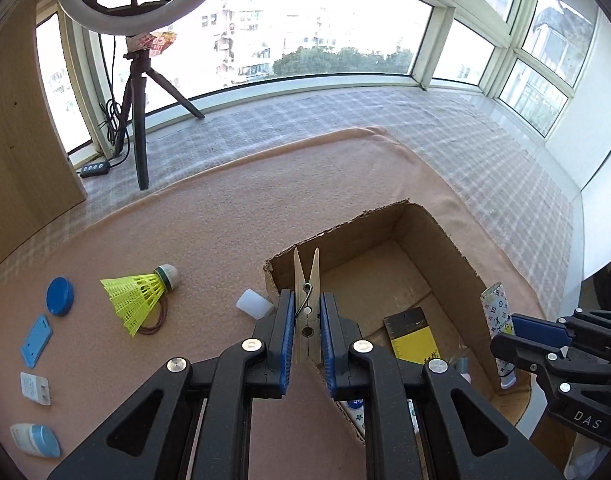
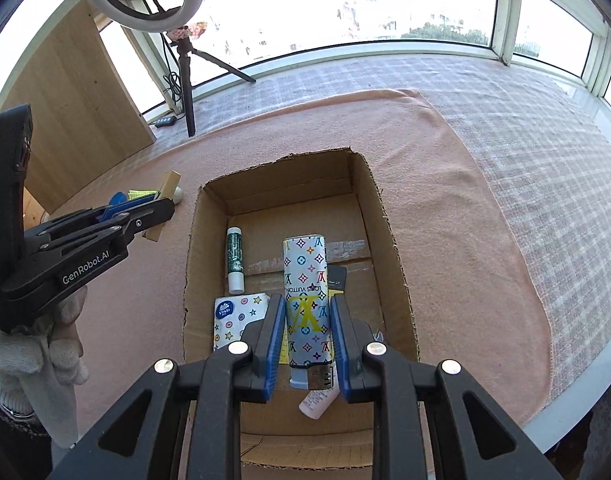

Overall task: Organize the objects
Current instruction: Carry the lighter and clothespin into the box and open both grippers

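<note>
My left gripper (image 1: pixel 307 308) is shut on a wooden clothespin (image 1: pixel 306 300) and holds it over the left wall of an open cardboard box (image 1: pixel 289 260). My right gripper (image 2: pixel 307 316) is shut on a patterned white lighter (image 2: pixel 307 300) and holds it above the box (image 2: pixel 397 264). In the box lie a green lip balm tube (image 2: pixel 235 260), a tissue pack (image 2: pixel 235 320), a yellow card (image 1: pixel 415 340) and a small pink tube (image 2: pixel 317 402). The left gripper with the clothespin (image 2: pixel 165 196) also shows in the right wrist view.
On the pink cloth (image 1: pixel 209 216) left of the box lie a yellow shuttlecock (image 1: pixel 139 292) on a rubber band, a white cap (image 1: pixel 254 304), a blue lid (image 1: pixel 60 296), a blue plate (image 1: pixel 36 340), a charger plug (image 1: pixel 35 388) and a small bottle (image 1: pixel 35 440). A ring light tripod (image 1: pixel 139 120) stands at the back left.
</note>
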Demonstrator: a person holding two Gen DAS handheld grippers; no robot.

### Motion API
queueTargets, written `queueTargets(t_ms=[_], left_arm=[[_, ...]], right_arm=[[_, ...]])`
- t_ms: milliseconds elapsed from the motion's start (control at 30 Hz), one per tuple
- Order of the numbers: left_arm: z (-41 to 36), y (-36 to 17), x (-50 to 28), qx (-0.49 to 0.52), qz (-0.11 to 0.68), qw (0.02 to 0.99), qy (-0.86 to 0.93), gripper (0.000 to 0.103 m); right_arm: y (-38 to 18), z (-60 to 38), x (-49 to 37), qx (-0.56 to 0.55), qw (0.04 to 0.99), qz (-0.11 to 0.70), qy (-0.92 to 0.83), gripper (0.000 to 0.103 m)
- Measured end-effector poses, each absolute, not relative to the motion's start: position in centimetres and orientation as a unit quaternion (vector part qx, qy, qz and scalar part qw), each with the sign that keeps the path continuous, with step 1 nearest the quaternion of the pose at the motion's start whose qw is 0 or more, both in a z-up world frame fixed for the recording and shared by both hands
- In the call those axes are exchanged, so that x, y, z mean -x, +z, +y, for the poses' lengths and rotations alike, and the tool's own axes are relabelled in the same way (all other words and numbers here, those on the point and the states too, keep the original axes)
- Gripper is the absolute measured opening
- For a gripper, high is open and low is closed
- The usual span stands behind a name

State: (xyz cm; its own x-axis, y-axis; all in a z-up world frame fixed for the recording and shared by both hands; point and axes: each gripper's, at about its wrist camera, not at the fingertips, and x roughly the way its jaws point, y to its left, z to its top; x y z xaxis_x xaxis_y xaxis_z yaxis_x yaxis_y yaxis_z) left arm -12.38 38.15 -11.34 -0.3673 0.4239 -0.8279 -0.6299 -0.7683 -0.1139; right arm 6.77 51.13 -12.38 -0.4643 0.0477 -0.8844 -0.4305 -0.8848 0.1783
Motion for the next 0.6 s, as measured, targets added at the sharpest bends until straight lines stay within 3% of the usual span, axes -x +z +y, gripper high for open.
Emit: queueTargets(t_ms=[333,367,433,500,600], left_arm=[[42.2,-11.2,11.4,0.459,0.128,0.345,0.808,0.014],[42.4,-11.2,11.4,0.462,0.129,0.348,0.806,0.018],[42.2,-11.0,11.5,0.462,0.124,0.344,0.808,0.045],[41.6,-10.4,11.6,0.453,0.118,0.337,0.817,0.046],[40.6,-9.9,11.8,0.450,0.111,0.329,0.823,0.046]], right_arm=[[-13.0,52.5,-7.6,0.503,0.141,0.195,0.830,0.021],[-13.0,52.5,-7.5,0.504,0.132,0.194,0.831,0.021],[-13.0,52.2,-7.4,0.510,0.117,0.190,0.830,0.026],[-12.7,51.8,-7.5,0.506,0.114,0.182,0.835,0.043],[-12.2,51.4,-7.5,0.497,0.118,0.176,0.842,0.047]])
